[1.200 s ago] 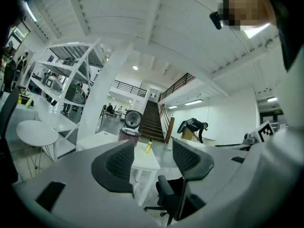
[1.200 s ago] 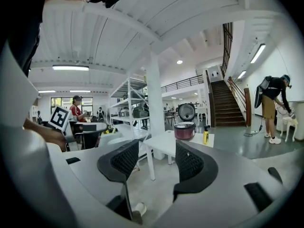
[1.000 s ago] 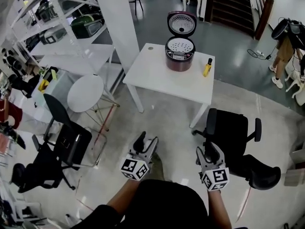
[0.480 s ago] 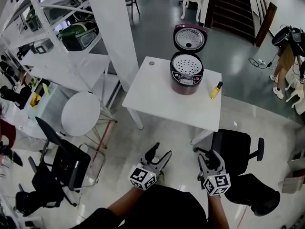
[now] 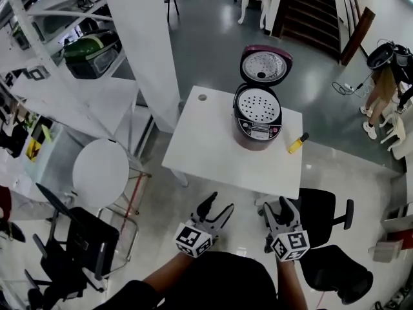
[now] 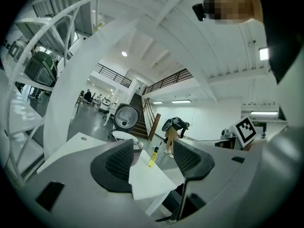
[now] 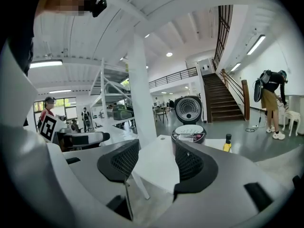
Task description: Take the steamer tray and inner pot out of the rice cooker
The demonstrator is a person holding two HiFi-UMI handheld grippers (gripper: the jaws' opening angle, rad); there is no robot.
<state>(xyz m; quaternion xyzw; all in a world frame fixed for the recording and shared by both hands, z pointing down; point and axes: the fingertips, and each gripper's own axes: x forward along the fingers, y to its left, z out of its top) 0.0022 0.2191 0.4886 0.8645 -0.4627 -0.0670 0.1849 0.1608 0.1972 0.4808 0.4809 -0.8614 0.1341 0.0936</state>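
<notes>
Left tongs [image 5: 217, 208] and right tongs [image 5: 277, 208] were released, empty, held short of the desk [image 5: 213, 147], likely pre-approach; steamer tray [image 5: 257, 106] sat in the open rice cooker [image 5: 257, 124] well ahead of them.

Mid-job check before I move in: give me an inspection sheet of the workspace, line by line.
Surface: white table, mostly bare.
Job's things: rice cooker on the table's far right side, lid up; steamer tray seated in it; inner pot hidden beneath.
Clutter: yellow bottle standing right of the cooker.
Grippers: left tongs and right tongs both open, empty, short of the table.
Cables: one cord on the floor far right, off the table.
Surroundings: black chair by the table's near right corner; white stool left; pillar; a person far right.
</notes>
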